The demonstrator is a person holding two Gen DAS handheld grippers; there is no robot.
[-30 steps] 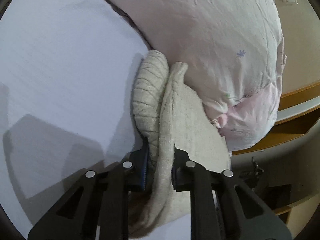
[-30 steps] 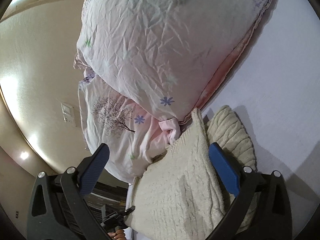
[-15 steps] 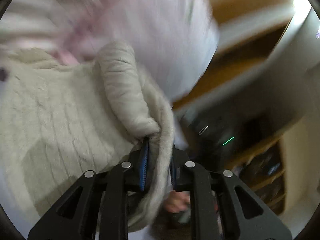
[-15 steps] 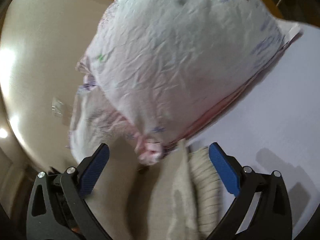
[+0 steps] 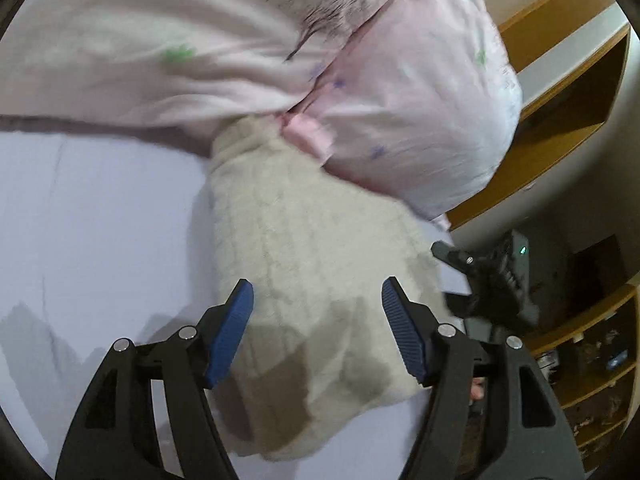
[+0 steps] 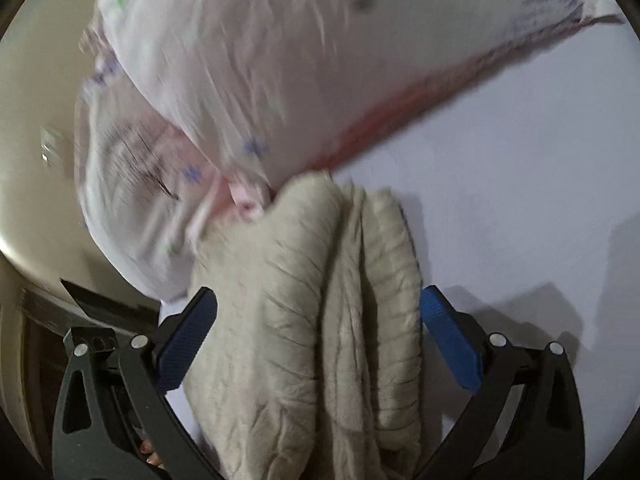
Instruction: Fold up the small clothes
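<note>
Left gripper (image 5: 316, 312) first: its fingers (image 5: 232, 332) are spread wide and grip nothing, with the cream knitted garment (image 5: 320, 260) lying between and beyond them on the white bed (image 5: 100, 220). The garment's far end is tucked against a big floral quilt (image 5: 240, 40) that sits just ahead of the fingers. To the right of these fingers a black device (image 5: 492, 272) shows near the bed's edge, with wooden shelves (image 5: 560, 120) behind it.

Right gripper (image 6: 316, 340): its fingers (image 6: 452, 340) are also apart and empty, straddling the same garment (image 6: 320, 300), which shows as several stacked folds. The quilt (image 6: 280, 60) is ahead and to the left.

Risks, as I judge them: the bulky folds may spring open with nothing pinching them, and the quilt pressing on the far end could drag or skew the pile. The garment also seems near the bed's edge, so a nudge could slide it off.

Count: one garment, one quilt, two grippers, both free
</note>
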